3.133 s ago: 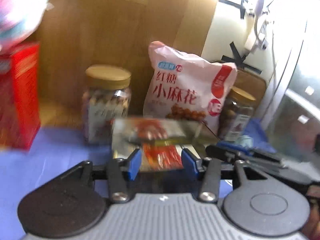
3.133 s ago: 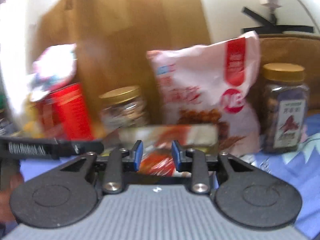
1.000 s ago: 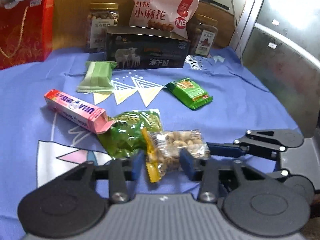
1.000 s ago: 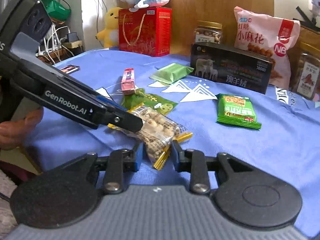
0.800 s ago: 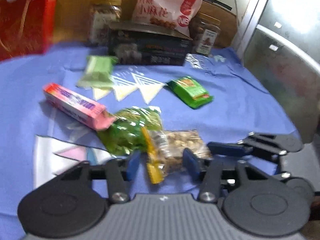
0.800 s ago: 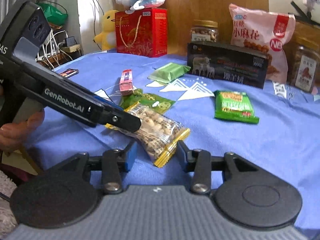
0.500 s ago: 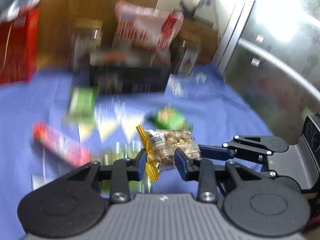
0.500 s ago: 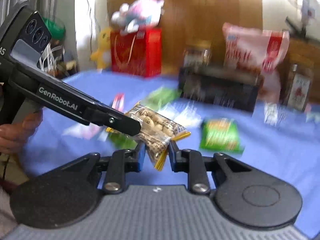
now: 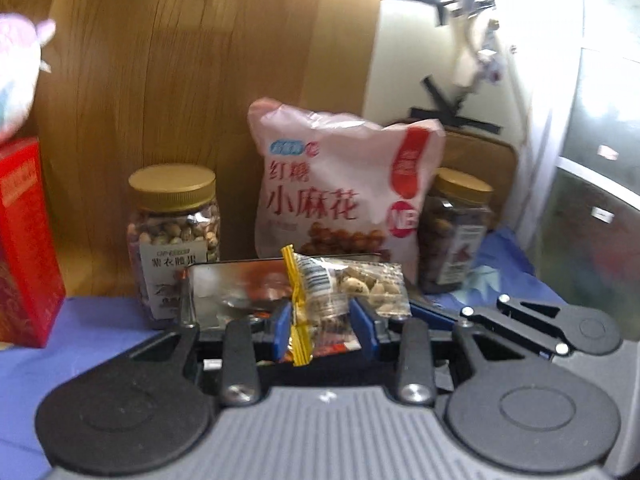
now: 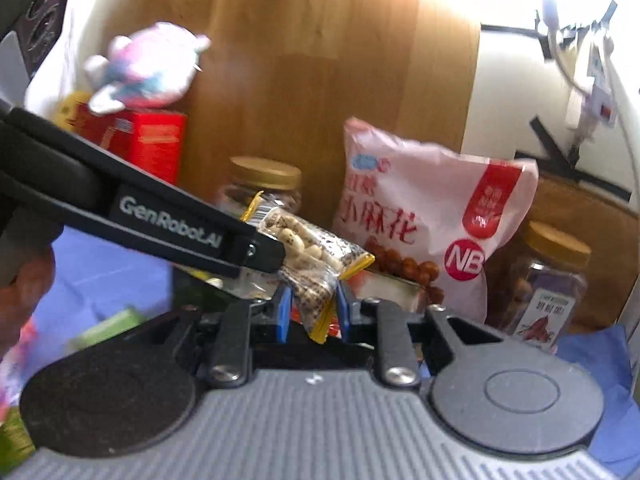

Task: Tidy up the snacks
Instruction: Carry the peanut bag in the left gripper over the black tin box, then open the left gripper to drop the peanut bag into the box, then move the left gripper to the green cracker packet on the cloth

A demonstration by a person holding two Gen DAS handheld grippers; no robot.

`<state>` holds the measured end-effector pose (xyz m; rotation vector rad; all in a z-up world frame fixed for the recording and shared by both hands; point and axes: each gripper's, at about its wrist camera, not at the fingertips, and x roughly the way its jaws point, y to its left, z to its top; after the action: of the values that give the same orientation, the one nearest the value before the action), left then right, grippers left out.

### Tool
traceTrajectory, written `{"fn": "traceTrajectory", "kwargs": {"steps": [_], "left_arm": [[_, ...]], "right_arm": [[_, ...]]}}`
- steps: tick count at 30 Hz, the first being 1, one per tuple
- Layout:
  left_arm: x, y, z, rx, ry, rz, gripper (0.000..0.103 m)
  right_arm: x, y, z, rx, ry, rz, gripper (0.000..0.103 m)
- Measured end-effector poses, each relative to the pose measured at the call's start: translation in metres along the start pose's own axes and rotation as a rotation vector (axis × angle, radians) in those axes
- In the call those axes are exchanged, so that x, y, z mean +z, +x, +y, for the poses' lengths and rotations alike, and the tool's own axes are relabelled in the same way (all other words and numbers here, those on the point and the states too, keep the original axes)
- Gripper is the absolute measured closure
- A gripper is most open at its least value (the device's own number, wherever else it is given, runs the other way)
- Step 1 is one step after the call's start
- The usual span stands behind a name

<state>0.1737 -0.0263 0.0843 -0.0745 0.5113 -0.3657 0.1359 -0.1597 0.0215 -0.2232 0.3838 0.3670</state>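
Both grippers are pinching one clear nut packet (image 9: 344, 288) (yellow end seals, barcode showing), holding it up over the blue tablecloth (image 9: 80, 344). Left gripper (image 9: 322, 326) is closing on one end, right gripper (image 10: 310, 309) on the other. "GenRobot.AI" is reading along the left tool's arm. Behind, toward the far edge, a pink bag (image 9: 340, 196) is showing "小麻花" and "NB", flanked by gold-lidded jars (image 9: 174, 236).

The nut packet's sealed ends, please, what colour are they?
Yellow, clearest on the nut packet in the left wrist view.
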Motion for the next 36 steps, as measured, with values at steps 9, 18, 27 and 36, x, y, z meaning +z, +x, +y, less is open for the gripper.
{"fn": "traceTrajectory", "kwargs": {"steps": [9,18,27,36], "left_arm": [[-0.008,0.041,0.006,0.121,-0.034,0.016,0.051],[-0.034,-0.027,-0.007,0.067,-0.084,-0.030,0.048],[-0.095,-0.021,-0.015,-0.059,-0.147,0.229,0.050],[-0.108,-0.047,0.006,-0.091,-0.228,0.237,0.050]], "right_arm": [[-0.004,0.036,-0.006,-0.017,0.069,0.053,0.068],[-0.020,-0.034,-0.022,0.055,0.153,0.048,0.057],[-0.082,-0.070,-0.030,0.204,0.299,0.246,0.055],[-0.072,-0.094,0.007,0.271,0.060,0.185,0.075]]}}
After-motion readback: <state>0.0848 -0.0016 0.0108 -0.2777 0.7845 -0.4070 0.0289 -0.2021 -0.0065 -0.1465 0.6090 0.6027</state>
